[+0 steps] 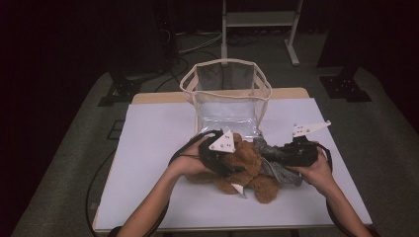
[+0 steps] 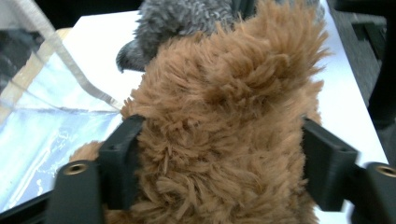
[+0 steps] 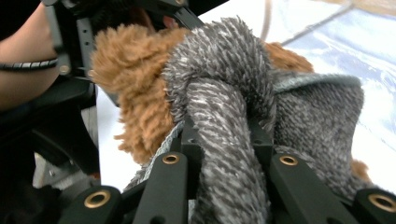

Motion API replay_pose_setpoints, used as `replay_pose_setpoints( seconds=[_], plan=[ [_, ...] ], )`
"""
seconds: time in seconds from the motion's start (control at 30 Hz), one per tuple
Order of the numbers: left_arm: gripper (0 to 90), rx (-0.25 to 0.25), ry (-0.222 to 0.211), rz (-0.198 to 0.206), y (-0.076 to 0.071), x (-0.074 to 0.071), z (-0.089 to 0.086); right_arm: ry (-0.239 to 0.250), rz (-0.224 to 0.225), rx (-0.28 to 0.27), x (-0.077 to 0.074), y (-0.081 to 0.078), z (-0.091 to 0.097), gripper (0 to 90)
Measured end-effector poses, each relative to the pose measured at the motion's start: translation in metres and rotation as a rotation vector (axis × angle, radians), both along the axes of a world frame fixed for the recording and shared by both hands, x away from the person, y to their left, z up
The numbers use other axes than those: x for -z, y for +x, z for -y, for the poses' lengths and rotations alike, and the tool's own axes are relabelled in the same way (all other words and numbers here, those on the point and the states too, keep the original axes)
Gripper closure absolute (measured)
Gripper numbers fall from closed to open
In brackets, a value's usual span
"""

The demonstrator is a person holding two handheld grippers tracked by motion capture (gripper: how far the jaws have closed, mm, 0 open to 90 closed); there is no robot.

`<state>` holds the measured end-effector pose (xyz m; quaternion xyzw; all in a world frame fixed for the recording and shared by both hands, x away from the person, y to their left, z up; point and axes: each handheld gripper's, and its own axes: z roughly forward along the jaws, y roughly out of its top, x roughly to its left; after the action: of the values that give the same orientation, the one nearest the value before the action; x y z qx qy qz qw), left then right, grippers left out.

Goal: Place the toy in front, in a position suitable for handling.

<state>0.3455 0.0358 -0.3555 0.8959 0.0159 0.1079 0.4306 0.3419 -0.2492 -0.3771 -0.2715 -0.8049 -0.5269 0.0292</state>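
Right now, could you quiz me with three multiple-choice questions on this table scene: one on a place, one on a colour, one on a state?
1. Where is the mesh basket? A: behind the toy. B: on the floor. C: under the toy.
2. What colour is the plush toy? A: green. B: brown. C: white.
3. How is the right gripper? A: wide open. B: lying on the table. C: shut on the grey cloth.

Answers: 1 A, the high view shows it at the table's far side; 2 B, brown fur fills the left gripper; 3 C, both jaws pinch the cloth.
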Motion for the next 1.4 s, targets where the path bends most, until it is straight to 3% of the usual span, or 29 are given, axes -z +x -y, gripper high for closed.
replay_pose_setpoints(
  seconds=[0.1, 0.17, 0.27, 0.43, 0.53, 0.63, 0.7, 0.8, 0.87, 1.0, 1.07, 1.13, 1.23, 1.33, 1.4],
  plan=[
    [12.2, -0.009, 0.024, 0.013, -0.001, -0.001, 0.001, 0.033, -0.017, 0.028, 0.009, 0.004, 0.009, 74.3],
    [9.1, -0.009, 0.071, 0.041, -0.003, -0.001, 0.001, 0.036, -0.027, 0.037, 0.013, 0.006, 0.012, 74.2],
    [2.9, -0.021, 0.094, 0.059, -0.004, 0.002, 0.003, 0.032, -0.033, 0.043, 0.016, 0.006, 0.014, 74.1],
    [0.0, 0.002, 0.116, 0.083, -0.007, 0.012, 0.018, 0.006, -0.023, 0.028, 0.015, 0.004, 0.008, 74.2],
    [0.0, 0.030, 0.132, 0.106, -0.007, 0.014, 0.024, 0.012, -0.040, 0.011, 0.017, 0.004, 0.003, 74.4],
    [19.9, 0.047, 0.093, 0.134, -0.008, 0.010, 0.020, 0.001, -0.037, 0.009, 0.013, 0.004, 0.001, 74.9],
    [27.3, 0.040, 0.041, 0.106, -0.007, 0.005, 0.019, 0.013, -0.036, 0.009, 0.008, 0.005, 0.005, 75.1],
    [29.3, 0.051, -0.041, 0.063, -0.009, -0.004, 0.022, 0.028, -0.025, -0.001, -0.007, 0.003, 0.012, 75.2],
    [29.4, 0.060, -0.115, 0.050, -0.011, -0.010, 0.024, 0.031, 0.010, -0.003, -0.024, -0.003, 0.017, 75.3],
    [29.4, 0.083, -0.287, -0.018, -0.014, -0.024, 0.027, 0.043, 0.068, -0.009, -0.063, -0.015, 0.028, 75.5],
    [29.3, 0.086, -0.344, -0.037, -0.014, -0.024, 0.030, 0.029, 0.091, -0.012, -0.079, -0.019, 0.031, 75.5],
    [29.1, 0.080, -0.345, -0.045, -0.012, -0.019, 0.030, 0.010, 0.103, -0.009, -0.085, -0.019, 0.030, 75.5],
    [27.8, 0.061, -0.314, -0.054, -0.009, -0.007, 0.023, -0.039, 0.083, -0.007, -0.075, -0.015, 0.019, 75.7],
    [25.5, 0.044, -0.306, -0.053, -0.009, -0.005, 0.012, -0.013, 0.057, -0.025, -0.065, -0.009, 0.010, 75.7],
    [20.8, 0.025, -0.276, -0.041, -0.011, -0.009, 0.006, -0.009, 0.062, -0.038, -0.065, -0.006, 0.002, 75.7]
  ],
)
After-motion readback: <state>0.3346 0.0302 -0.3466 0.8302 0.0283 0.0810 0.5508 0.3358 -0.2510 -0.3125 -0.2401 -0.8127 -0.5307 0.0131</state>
